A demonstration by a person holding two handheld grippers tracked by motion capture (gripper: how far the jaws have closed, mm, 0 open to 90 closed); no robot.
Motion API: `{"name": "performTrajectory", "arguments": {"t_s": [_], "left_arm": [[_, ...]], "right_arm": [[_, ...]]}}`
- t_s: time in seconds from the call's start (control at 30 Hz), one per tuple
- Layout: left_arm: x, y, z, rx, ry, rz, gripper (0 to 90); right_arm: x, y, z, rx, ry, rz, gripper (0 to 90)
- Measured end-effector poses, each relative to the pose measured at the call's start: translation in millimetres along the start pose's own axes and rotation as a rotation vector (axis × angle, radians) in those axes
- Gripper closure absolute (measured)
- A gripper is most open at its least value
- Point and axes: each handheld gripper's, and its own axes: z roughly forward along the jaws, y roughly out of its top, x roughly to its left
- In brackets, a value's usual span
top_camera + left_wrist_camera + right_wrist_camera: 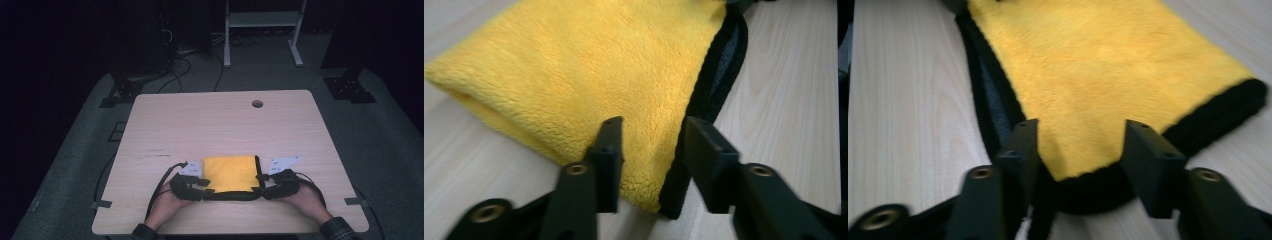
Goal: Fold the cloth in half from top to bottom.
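A folded yellow towel (230,172) with black edging lies flat on the wooden table (215,120), close to its front edge. My left gripper (202,189) is at the towel's near left corner and my right gripper (262,189) at its near right corner. In the left gripper view the jaws (651,127) stand open, with the towel (589,75) and its black edge lying in the gap and neither pad pressing on it. The right gripper view has the jaws (1080,130) open too, straddling a black-trimmed corner of the towel (1098,60).
A round cable hole (257,104) sits near the table's far edge. Beyond the table, a white frame (262,20) and dark stands rest on the grey floor. Cables trail from both grippers over the front of the table.
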Motion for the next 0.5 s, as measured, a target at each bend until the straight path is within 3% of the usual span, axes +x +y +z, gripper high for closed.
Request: {"name": "performTrajectory", "arguments": {"t_s": [0.03, 0.07, 0.13, 0.2, 0.23, 0.27, 0.3, 0.33, 0.37, 0.4, 0.43, 0.5], "left_arm": [[0.0, 0.0, 0.0, 0.0, 0.0, 0.0, 45.8], [0.3, 0.0, -3.1, -0.01, 0.019, -0.005, 40.5], [1.9, -0.8, -7.7, -0.017, 0.049, -0.006, 36.3], [5.0, -5.8, -16.1, -0.033, 0.098, -0.012, 26.3], [5.0, -5.8, -16.1, -0.033, 0.098, -0.012, 22.9], [6.5, -8.3, -19.0, -0.034, 0.116, -0.012, 22.9], [7.7, -12.1, -22.4, -0.038, 0.141, -0.017, 15.3], [9.6, -18.0, -27.4, -0.039, 0.169, -0.024, 12.8], [9.6, -18.0, -27.4, -0.039, 0.169, -0.024, 9.4], [10.5, -21.2, -30.8, -0.036, 0.188, -0.026, 7.8], [12.1, -28.5, -38.2, -0.036, 0.215, -0.028, 7.4], [13.2, -32.4, -41.2, -0.035, 0.233, -0.039, 4.7]], "right_arm": [[0.0, 0.0, 0.0, 0.0, 0.0, 0.0, 43.4], [-5.4, -3.5, -7.2, -0.016, -0.046, 0.024, 34.9], [-7.5, -4.9, -9.5, -0.022, -0.064, 0.032, 32.0], [-16.5, -9.9, -19.8, -0.04, -0.129, 0.101, 22.7], [-20.4, -11.4, -22.9, -0.047, -0.142, 0.132, 18.0], [-20.4, -11.4, -22.9, -0.047, -0.142, 0.132, 18.0], [-28.4, -14.4, -29.4, -0.066, -0.158, 0.194, 13.8], [-30.3, -15.4, -31.6, -0.075, -0.166, 0.209, 12.9], [-30.3, -15.4, -31.6, -0.075, -0.166, 0.209, 12.9], [-34.0, -18.1, -36.9, -0.085, -0.207, 0.242, 12.6], [-35.5, -19.7, -39.2, -0.085, -0.216, 0.253, 11.2], [-36.6, -21.7, -41.1, -0.086, -0.227, 0.262, 8.6]]}}
